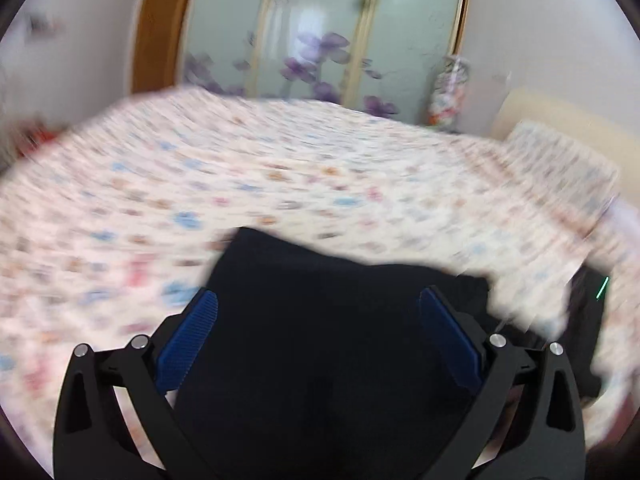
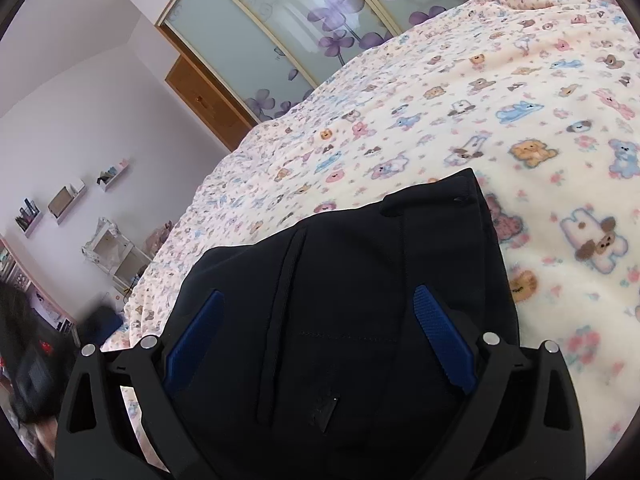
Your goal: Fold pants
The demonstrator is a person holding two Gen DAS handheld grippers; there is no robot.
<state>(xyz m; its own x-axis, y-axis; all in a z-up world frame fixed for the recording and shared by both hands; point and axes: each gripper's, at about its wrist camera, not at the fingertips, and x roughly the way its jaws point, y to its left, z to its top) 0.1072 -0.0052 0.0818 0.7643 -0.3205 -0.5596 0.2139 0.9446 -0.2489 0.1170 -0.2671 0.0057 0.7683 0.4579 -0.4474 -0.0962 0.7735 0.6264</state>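
Right wrist view: dark pants [image 2: 360, 300] are seen on the bedspread [image 2: 520, 120] between the wide-spread right gripper [image 2: 318, 300]; the left gripper [image 1: 318, 300] is likewise spread, seemingly empty through blur.

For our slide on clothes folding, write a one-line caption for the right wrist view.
Open right gripper poised over dark pants lying on a teddy-print blanket.
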